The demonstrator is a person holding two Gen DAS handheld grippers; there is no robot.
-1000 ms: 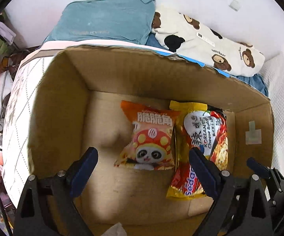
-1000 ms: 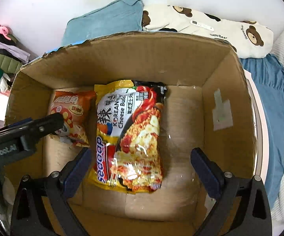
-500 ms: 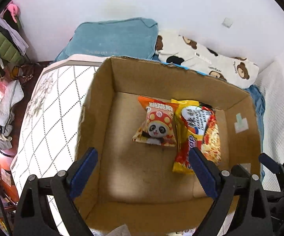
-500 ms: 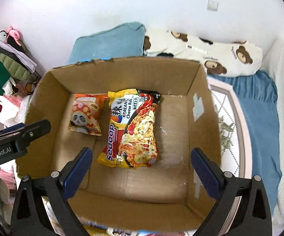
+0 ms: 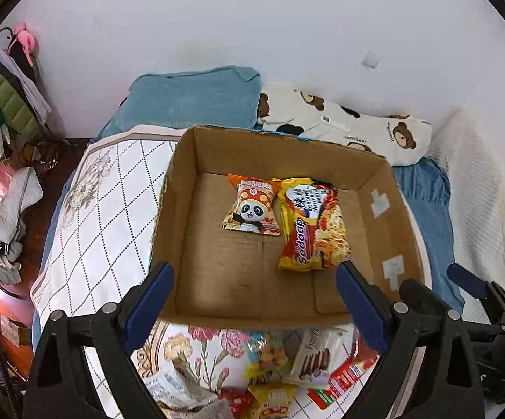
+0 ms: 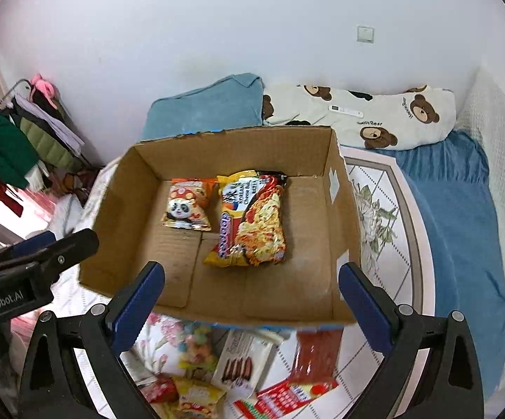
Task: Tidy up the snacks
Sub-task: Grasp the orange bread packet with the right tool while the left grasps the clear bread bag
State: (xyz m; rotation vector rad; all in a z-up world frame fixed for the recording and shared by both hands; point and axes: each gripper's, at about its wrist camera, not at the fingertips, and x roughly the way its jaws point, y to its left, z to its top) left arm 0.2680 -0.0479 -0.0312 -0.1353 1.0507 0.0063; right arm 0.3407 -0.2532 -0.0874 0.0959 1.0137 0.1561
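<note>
So I'd pulled both grippers up and back out of the cardboard box over that last second, and the view went from nose-in-the-box to seeing the whole bed. Left gripper and right gripper were both spread wide, holding nothing. The panda snack bag and the noodle packet sat side by side on the box floor, toward the far wall, noodles on the right. The loose snack pile was on the floral bedspread just near of the box, so I figured that was my next grab.
</note>
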